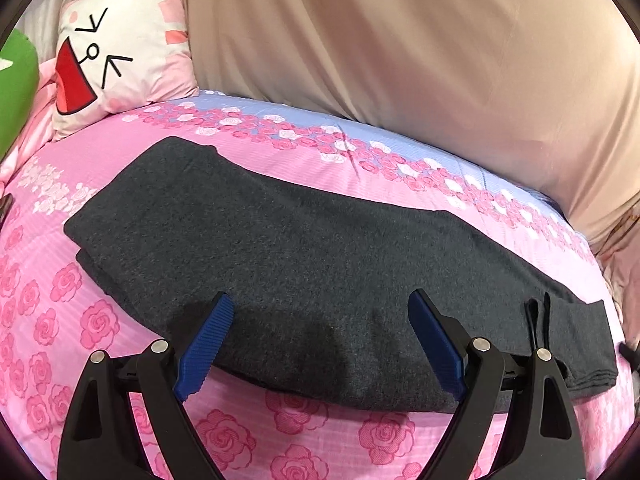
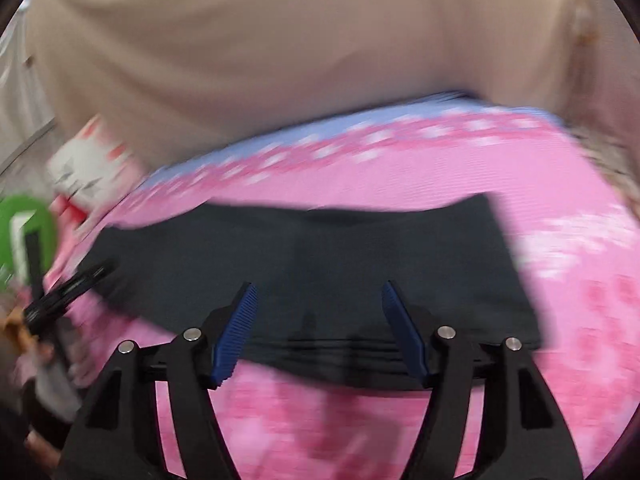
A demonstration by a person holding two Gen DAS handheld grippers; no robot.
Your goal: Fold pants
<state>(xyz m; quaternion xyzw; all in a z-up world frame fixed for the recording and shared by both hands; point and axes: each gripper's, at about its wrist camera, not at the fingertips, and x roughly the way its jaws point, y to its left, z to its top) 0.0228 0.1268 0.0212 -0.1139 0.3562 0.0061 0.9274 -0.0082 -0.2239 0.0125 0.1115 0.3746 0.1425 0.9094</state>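
Note:
Dark grey pants [image 1: 280,248] lie flat in a long folded strip across a pink rose-print bedsheet [image 1: 100,168]. Their waistband end with a black drawstring [image 1: 534,316] is at the right. My left gripper [image 1: 320,300] is open wide just above the pants' near edge, its blue pads [image 1: 206,344] apart and touching no cloth. The right wrist view is blurred. In it the pants [image 2: 320,248] spread under my right gripper [image 2: 319,287], which is open with nothing pinched between its blue pads [image 2: 234,336].
A white and pink cartoon-face pillow [image 1: 116,52] and a green object [image 1: 16,80] sit at the far left of the bed. Beige fabric [image 1: 400,40] rises behind the bed. A dark tool and a hand [image 2: 44,312] show blurred at the left edge.

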